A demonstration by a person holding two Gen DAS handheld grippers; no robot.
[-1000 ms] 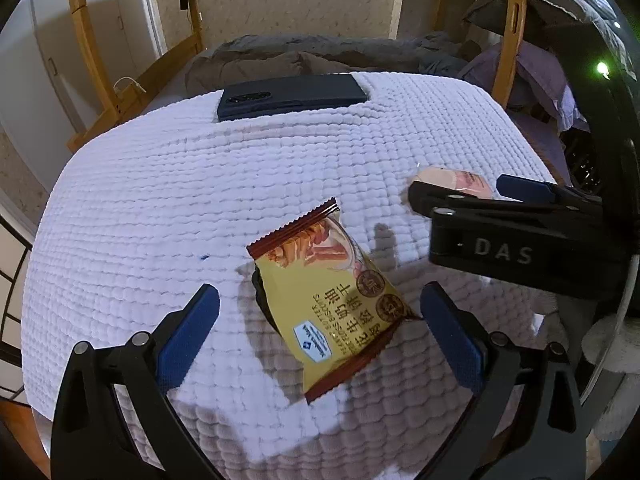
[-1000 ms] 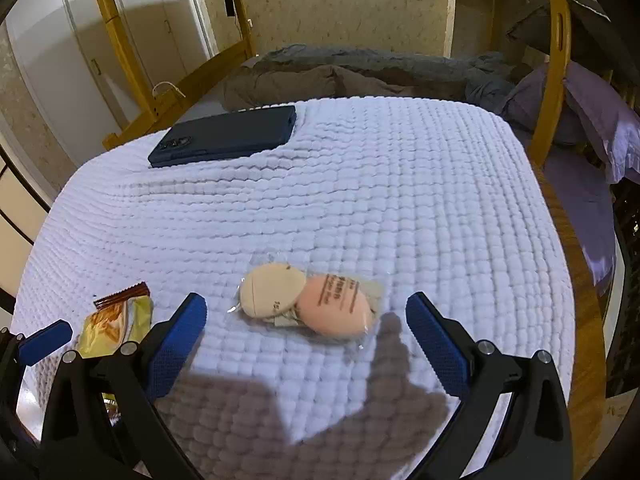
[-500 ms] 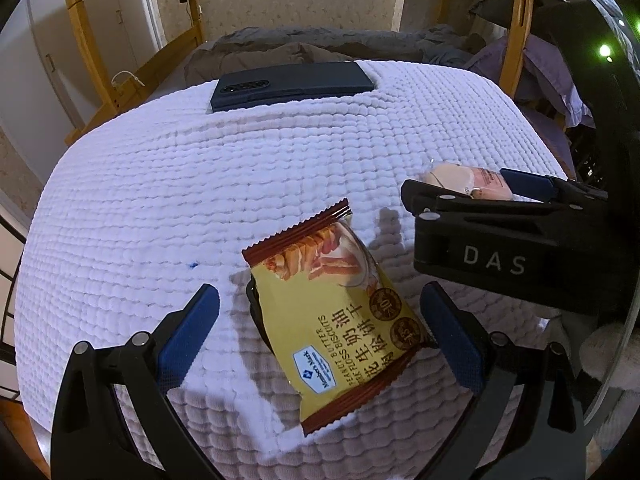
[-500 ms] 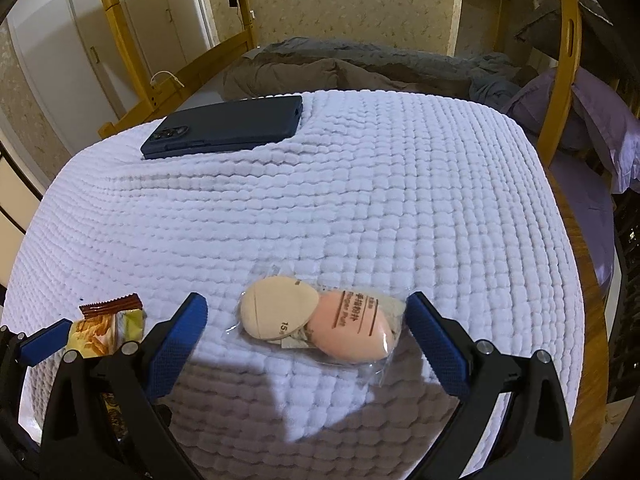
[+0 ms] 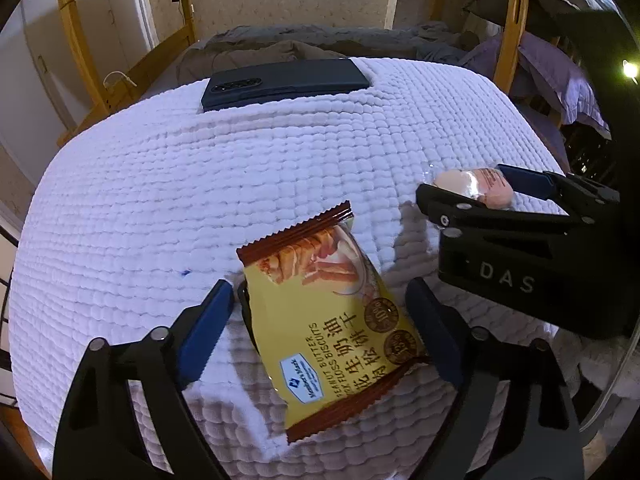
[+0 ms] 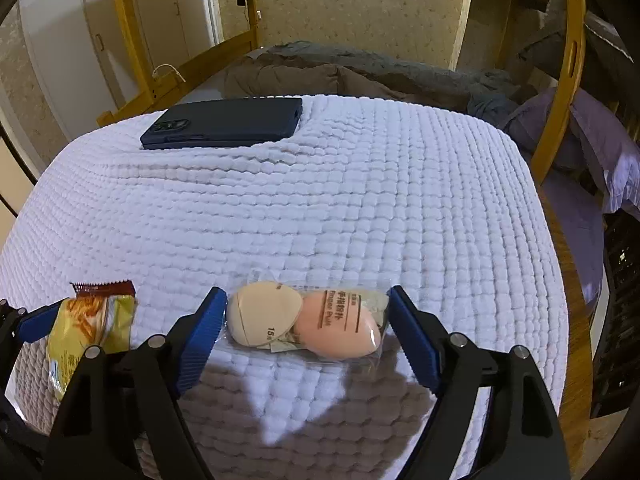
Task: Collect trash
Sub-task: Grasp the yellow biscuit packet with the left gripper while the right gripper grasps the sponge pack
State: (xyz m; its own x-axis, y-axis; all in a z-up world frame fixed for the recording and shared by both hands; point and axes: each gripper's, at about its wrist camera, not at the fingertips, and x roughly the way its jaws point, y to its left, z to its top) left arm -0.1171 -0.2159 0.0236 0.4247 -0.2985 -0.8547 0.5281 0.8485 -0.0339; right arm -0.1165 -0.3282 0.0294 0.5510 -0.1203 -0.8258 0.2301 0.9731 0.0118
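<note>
A yellow biscuit wrapper lies on the white quilted cover. My left gripper is open, its blue pads on either side of the wrapper. A clear packet with a beige and a pink makeup sponge lies on the cover. My right gripper is open, its pads on either side of the packet. The right gripper shows at the right of the left wrist view. The wrapper also shows at the left of the right wrist view.
A dark blue phone lies at the far edge of the cover. Behind it is rumpled grey bedding. A yellow wooden bed frame stands at the right and left. The cover's edge drops off at the right.
Both grippers have moved forward and lower over the cover. The wrapper and the sponge packet now sit between the pads. The jaws of both have narrowed.
</note>
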